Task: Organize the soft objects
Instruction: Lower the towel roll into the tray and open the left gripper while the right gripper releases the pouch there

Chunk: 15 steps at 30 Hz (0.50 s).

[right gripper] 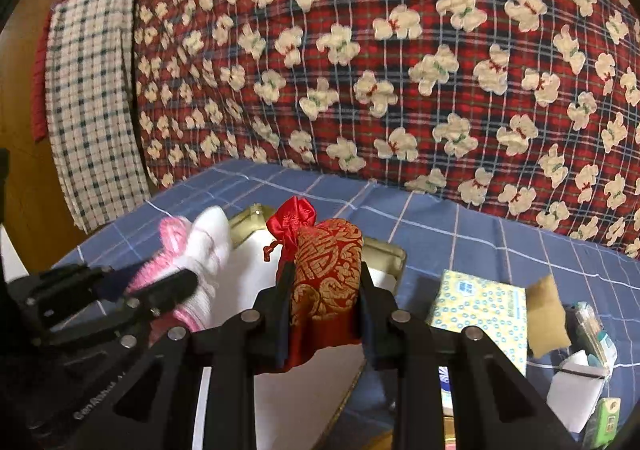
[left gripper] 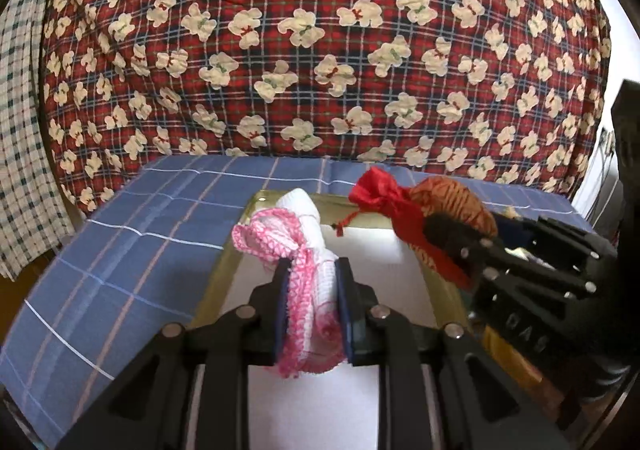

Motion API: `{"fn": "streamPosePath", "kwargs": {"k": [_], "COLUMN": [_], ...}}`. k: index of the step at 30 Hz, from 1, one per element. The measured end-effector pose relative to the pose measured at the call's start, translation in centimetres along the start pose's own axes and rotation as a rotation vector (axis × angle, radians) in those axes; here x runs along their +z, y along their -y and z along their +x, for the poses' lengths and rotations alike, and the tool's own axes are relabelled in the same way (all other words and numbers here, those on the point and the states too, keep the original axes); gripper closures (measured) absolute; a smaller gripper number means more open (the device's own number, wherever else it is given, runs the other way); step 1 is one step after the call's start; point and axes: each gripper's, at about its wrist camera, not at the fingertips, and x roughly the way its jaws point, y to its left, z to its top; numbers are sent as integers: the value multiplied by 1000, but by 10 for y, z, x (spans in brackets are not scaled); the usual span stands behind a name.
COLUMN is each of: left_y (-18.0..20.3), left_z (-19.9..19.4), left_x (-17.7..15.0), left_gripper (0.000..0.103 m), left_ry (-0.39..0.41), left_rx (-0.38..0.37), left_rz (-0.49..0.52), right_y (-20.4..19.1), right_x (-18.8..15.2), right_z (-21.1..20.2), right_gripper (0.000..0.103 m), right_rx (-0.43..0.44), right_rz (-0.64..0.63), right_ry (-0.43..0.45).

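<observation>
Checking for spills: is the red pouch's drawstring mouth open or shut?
Shut. The red pouch, clamped in the right gripper, has its neck gathered tight below the ruffled top, with the knotted cord hanging beside it.

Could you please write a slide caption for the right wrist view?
Right gripper clamps a red-and-gold pouch above the gold-rimmed tray.

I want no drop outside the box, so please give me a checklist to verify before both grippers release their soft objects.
1. Left gripper clamps the pink-and-white knitted sock roll: ok.
2. Right gripper clamps the red-and-gold brocade drawstring pouch: ok.
3. Both objects over the gold-rimmed box with white floor: ok.
4. Box floor beneath free: ok where visible.
5. Height above floor: cannot tell.
</observation>
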Motion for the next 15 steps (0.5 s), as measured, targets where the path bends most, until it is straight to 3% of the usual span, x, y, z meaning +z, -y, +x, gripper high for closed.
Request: {"fn": "streamPosePath", "kwargs": {"k": [5,8,11,13,15], "left_y": [-7,-10,-11,-13,-14], "left_z": [6,5,2,-1,-4], "left_x": [4,4,3,3,3], "left_gripper": [74,59,56,39,32], "left_ry": [-15,-5,6,9,21], "left_rx": [66,75,80,82,85], "left_rz": [21,12,13,0,-12], "right_y": [-1,-3,-1,1,5], "right_x": [-1,0,3,4,5], "right_z": [9,9,3,-1,-8], "right_gripper": [71,50,47,47,40], "right_rx": [1,13,13,1,-8], "right_rz": [12,13,31,37,51], "right_ry": [-29,-32,-4,11,31]}}
